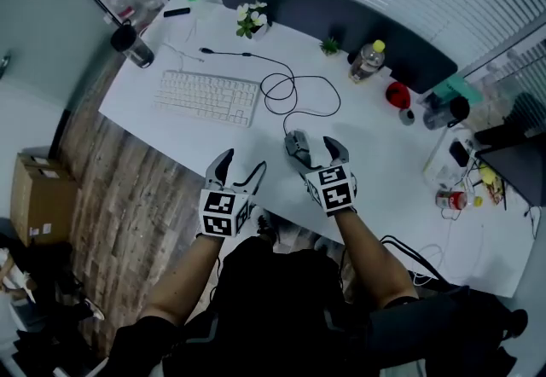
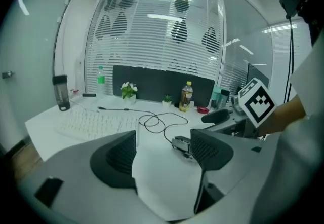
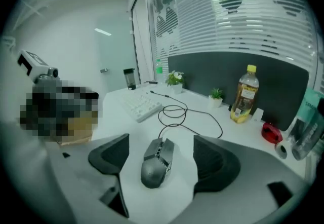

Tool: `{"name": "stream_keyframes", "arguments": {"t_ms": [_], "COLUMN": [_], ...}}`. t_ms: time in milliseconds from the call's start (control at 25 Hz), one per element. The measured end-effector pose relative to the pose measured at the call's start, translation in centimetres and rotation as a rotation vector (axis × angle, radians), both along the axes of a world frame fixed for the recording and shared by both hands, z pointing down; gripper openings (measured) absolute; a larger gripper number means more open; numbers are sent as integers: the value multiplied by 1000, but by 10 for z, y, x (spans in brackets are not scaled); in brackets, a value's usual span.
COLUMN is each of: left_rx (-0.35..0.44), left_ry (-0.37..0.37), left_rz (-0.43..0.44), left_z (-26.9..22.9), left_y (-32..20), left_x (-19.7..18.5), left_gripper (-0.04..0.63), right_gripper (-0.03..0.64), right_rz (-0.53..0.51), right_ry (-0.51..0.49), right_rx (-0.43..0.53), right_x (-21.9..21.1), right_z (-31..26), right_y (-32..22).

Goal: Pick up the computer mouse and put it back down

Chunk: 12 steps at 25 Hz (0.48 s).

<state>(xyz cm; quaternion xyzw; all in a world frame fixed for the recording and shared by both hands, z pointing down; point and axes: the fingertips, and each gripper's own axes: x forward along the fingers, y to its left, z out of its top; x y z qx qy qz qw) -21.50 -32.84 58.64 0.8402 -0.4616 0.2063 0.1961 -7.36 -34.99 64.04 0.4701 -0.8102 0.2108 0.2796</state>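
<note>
A grey wired computer mouse [image 1: 295,146] lies on the white desk [image 1: 384,171], its black cable [image 1: 300,95] looping away toward the back. My right gripper [image 1: 316,153] hovers just above it, open. In the right gripper view the mouse [image 3: 156,163] sits between the wide-apart fingers [image 3: 112,153], touching neither. My left gripper [image 1: 241,169] hangs over the desk's front edge to the left, open and empty. In the left gripper view the mouse [image 2: 181,144] shows partly behind the right jaw.
A white keyboard [image 1: 207,96] lies to the left of the cable. Along the back stand a yellow-capped bottle [image 1: 367,61], two small plants [image 1: 252,19], a dark tumbler [image 1: 132,44] and a red object [image 1: 397,94]. Clutter fills the right end. A cardboard box [image 1: 34,196] sits on the floor.
</note>
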Motion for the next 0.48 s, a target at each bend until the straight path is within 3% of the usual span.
{"name": "stream_keyframes", "arguments": {"t_ms": [120, 280, 480], "left_rx": [60, 113, 244], "left_ry": [-2, 51, 68], "left_rz": [9, 46, 105], "left_z": [-34, -78, -135], "left_y": [0, 3, 16], "left_x": [13, 40, 75], "left_gripper": [352, 351, 351], "right_gripper": [387, 368, 366], "right_rz": [-21, -33, -43], "right_ry": [-36, -66, -144], "right_rx": [42, 111, 185], "right_x": [10, 33, 60], "right_z": [-40, -95, -166], "right_y": [8, 19, 37]}}
